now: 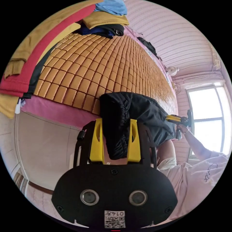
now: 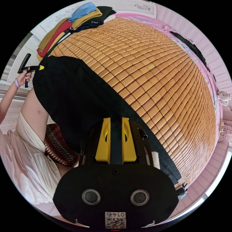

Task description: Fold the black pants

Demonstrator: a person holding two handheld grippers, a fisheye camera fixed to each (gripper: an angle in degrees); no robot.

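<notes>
Barely begun: black pants (image 1: 135,113) held stretched above the bamboo mat (image 1: 96,72), no fold laid yet. Left gripper (image 1: 116,142) clamped on gathered waistband, right gripper (image 2: 116,141) pinching another edge.

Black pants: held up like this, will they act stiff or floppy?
Probably floppy: the black pants sag between the right gripper and left gripper. Likely light, since two pinches carry them. The gathered waistband bunches, so slipping seems unlikely.

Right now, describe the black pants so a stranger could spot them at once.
Find the bed's orange tiled mat. At its near edge the black pants hang stretched between the left hand-held gripper and right hand-held gripper. Unlike the colourful clothes pile at the far corner, they are plain black, with a gathered waistband.
</notes>
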